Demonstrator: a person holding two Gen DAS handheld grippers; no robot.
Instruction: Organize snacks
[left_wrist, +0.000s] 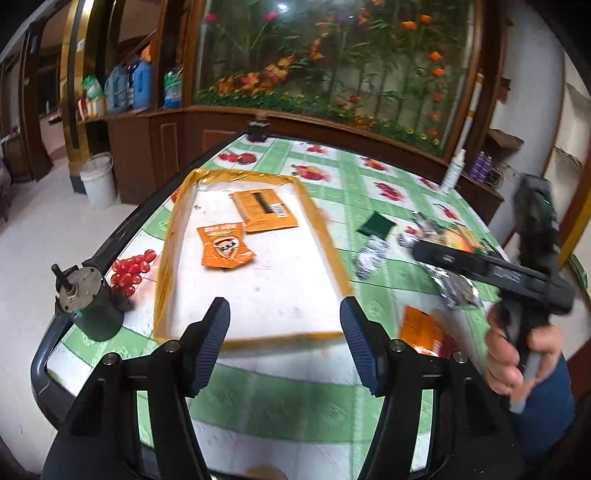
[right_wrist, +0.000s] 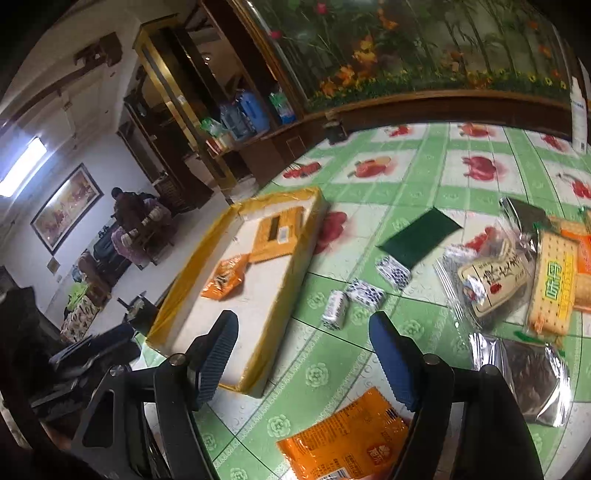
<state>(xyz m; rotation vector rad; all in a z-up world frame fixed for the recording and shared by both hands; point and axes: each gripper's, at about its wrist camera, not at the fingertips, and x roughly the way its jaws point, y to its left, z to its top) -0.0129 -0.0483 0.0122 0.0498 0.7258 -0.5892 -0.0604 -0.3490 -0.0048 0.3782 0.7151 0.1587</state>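
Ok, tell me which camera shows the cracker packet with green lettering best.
The right wrist view: the cracker packet lies in full sight at the right edge, its green lettering sharp, among the other wrappers on the table. In the left wrist view only a blurred yellow-orange patch shows behind the right gripper, lettering unreadable.

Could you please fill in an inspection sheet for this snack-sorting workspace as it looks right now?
Surface: table under a green checked cloth with fruit prints.
Job's things: white tray with an orange taped rim holds two orange packets; another orange packet, three small blue-white wrapped pieces, a dark green sachet, a cracker pack and silver pouches lie outside it.
Clutter: small motor, white spray bottle.
Grippers: left hand-held gripper and right hand-held gripper both open, empty.
Cables: nothing seen.
Surroundings: flower mural, wooden cabinet, bottles, white bucket.
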